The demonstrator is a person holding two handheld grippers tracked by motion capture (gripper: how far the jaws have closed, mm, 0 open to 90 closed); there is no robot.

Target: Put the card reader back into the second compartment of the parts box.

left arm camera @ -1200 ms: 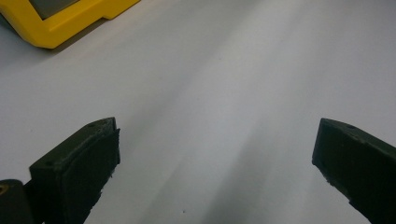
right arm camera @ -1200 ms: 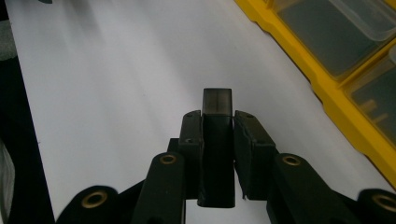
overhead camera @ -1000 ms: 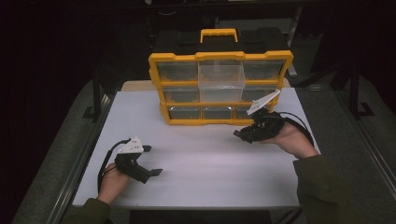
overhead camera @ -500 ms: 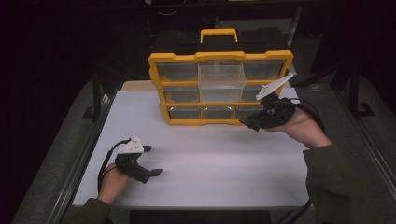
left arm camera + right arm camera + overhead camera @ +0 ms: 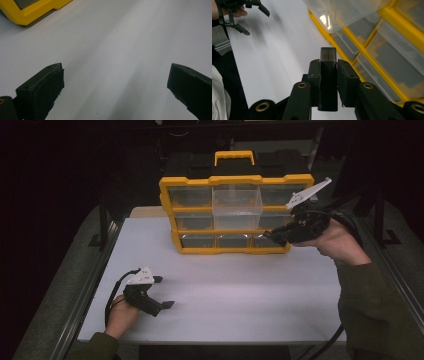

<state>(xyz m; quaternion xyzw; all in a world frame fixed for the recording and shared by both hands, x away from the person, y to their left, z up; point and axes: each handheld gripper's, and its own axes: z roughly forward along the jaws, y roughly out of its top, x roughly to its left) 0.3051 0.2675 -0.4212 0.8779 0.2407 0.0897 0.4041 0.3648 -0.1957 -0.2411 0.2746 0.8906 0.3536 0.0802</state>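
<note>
A yellow organizer [image 5: 235,180] with clear drawers stands upright at the back of the white table [image 5: 240,295]. Its middle clear drawer [image 5: 237,207] is pulled out toward me. My right gripper [image 5: 272,236] hovers in front of the organizer's lower right drawers, shut on a small dark rectangular block [image 5: 328,75] that sticks up between its jaws. In the right gripper view, the pulled-out drawer [image 5: 347,12] lies above and ahead of the block. My left gripper [image 5: 165,292] rests on the table near the front left, open with nothing between its jaws.
A black case with a yellow handle [image 5: 234,157] sits behind the organizer. Metal rails [image 5: 95,280] run along the table's left and right sides. A corner of the organizer [image 5: 32,12] appears at the top left of the left gripper view.
My right gripper has lifted and moved back and to the right, toward the organizer's right side, with the block in it. The left gripper has stayed put.
</note>
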